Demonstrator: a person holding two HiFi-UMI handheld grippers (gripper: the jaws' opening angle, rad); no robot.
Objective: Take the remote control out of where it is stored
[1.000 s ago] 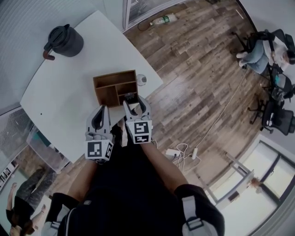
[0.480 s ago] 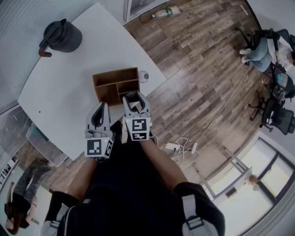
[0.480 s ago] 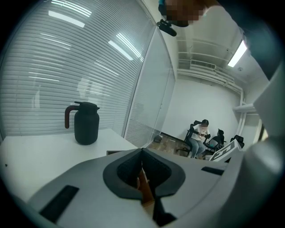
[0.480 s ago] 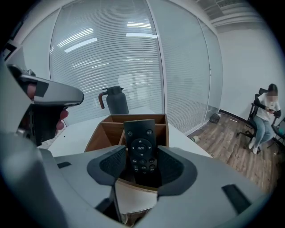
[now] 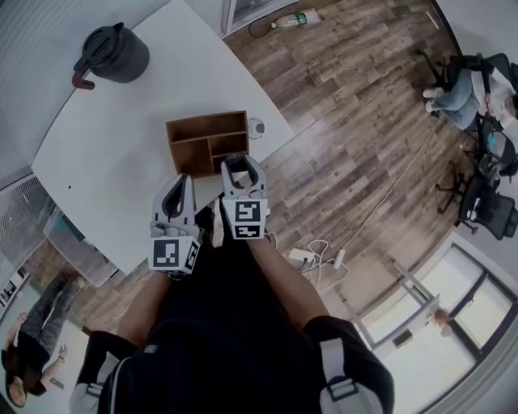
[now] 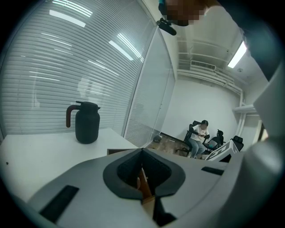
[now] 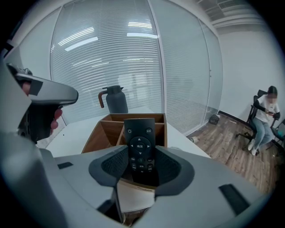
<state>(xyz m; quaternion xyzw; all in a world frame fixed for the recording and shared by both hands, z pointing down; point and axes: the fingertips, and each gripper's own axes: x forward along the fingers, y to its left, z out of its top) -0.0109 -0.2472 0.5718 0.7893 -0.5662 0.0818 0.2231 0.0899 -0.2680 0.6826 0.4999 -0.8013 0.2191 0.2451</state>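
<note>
A black remote control (image 7: 140, 144) stands upright in the near right compartment of an open wooden box (image 7: 95, 138), its lower end hidden behind the box's front wall. My right gripper (image 7: 141, 167) has just been closing; its pads now lie against the remote's two long edges. From the head view that right gripper (image 5: 241, 164) reaches over the box (image 5: 206, 129) at the table's near edge. Left of it, short of the box, my left gripper (image 5: 180, 184) is shut and empty; in its own view the left gripper (image 6: 143, 178) shows only a thin slit.
A dark kettle (image 5: 113, 52) stands at the far left of the white table (image 5: 121, 162). A small white round object (image 5: 256, 127) lies right of the box. On the wood floor are a bottle (image 5: 295, 19) and a power strip with cables (image 5: 312, 259). A person sits on a chair (image 7: 267, 111).
The right gripper's jaws have narrowed onto the remote. Both hands have stayed almost where they were; the head view has shifted slightly.
</note>
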